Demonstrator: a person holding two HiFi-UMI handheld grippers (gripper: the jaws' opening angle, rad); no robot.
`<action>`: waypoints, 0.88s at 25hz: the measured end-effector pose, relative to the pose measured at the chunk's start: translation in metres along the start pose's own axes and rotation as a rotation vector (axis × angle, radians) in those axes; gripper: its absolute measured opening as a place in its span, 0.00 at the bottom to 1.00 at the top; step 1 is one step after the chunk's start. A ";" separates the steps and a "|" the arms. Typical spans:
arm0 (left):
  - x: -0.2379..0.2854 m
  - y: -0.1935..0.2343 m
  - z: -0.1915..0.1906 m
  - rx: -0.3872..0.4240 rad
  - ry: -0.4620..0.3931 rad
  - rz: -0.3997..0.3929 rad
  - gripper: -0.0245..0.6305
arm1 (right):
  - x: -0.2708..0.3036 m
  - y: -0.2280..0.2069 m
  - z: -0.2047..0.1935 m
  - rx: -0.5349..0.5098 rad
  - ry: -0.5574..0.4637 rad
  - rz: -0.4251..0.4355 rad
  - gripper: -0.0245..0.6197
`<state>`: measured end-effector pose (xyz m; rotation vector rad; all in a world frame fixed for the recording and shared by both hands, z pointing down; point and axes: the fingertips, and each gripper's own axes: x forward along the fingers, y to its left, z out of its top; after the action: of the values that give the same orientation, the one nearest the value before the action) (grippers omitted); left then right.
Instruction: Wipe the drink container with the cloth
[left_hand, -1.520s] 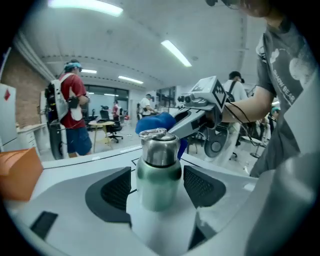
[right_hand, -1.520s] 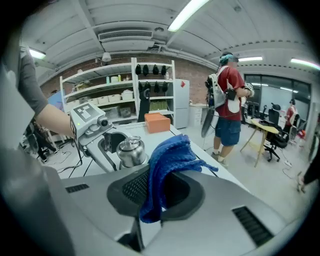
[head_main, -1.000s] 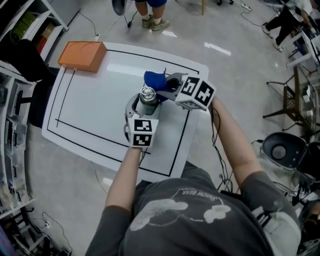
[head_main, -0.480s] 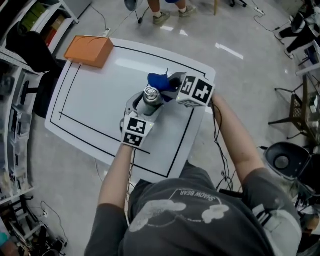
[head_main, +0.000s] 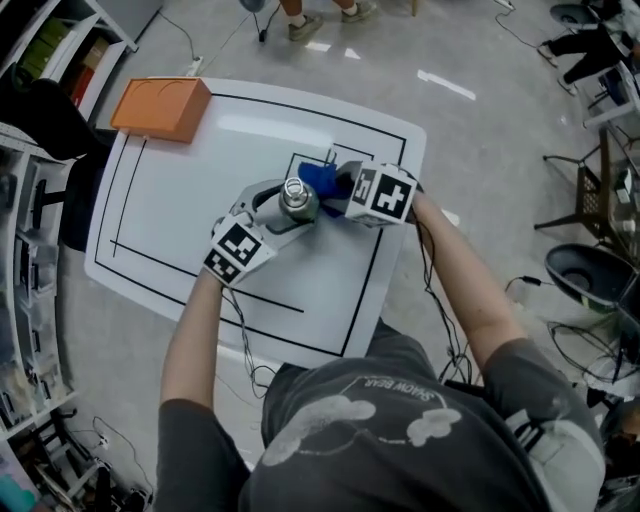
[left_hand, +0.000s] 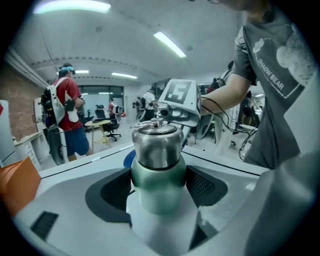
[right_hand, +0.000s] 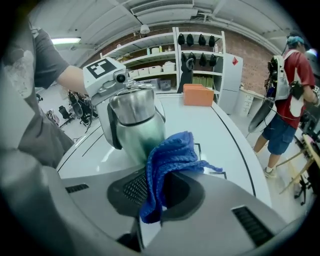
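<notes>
– On the table's right-hand half, what is held?

– Entry: the left gripper (head_main: 288, 206) has both jaws closed against the green lower body of the green-and-steel drink flask (head_main: 298, 197). The flask is upright, with its steel cap and small wire loop on top. I cannot tell whether its base rests on the table.

– And the other tool?

– The right gripper (head_main: 336, 188) pinches the blue knitted cloth (head_main: 321, 179) between its jaws. A fold bulges up out of them and a tail hangs below. In the right gripper view the cloth (right_hand: 169, 159) lies against the flask's (right_hand: 134, 125) green side, below the steel cap. In the left gripper view only a blue sliver (left_hand: 128, 157) shows behind the flask (left_hand: 157, 150).

– Edges?

– The flat white table with rounded corners (head_main: 180, 215) carries a black border line set in from its rim. The flask sits inside that line, closer to the right rim than the left. The right gripper's marker cube (head_main: 384, 194) hangs over the right-hand run of the line, with the rim just beyond. The left gripper's cube (head_main: 238, 251) sits toward the near side, well inside the border.

– Free room?

– There is broad bare white to the flask's left and toward the near edge. The only other object is an orange rectangular box (head_main: 162, 108), at the far left corner, well apart from both tools. Past the right rim is grey floor.
</notes>
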<state>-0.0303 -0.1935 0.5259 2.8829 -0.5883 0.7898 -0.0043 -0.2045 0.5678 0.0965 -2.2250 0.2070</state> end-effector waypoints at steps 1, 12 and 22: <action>-0.001 0.000 -0.001 0.019 0.006 -0.037 0.56 | 0.001 0.001 -0.001 0.005 0.005 -0.004 0.10; -0.005 -0.002 -0.002 0.080 0.055 -0.156 0.56 | 0.002 0.009 -0.002 0.072 0.022 -0.097 0.10; -0.030 -0.009 -0.002 -0.337 -0.132 0.340 0.56 | -0.027 0.012 0.001 0.083 -0.013 -0.216 0.11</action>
<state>-0.0519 -0.1748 0.5121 2.5686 -1.1293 0.4745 0.0093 -0.1927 0.5448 0.3824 -2.1991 0.1797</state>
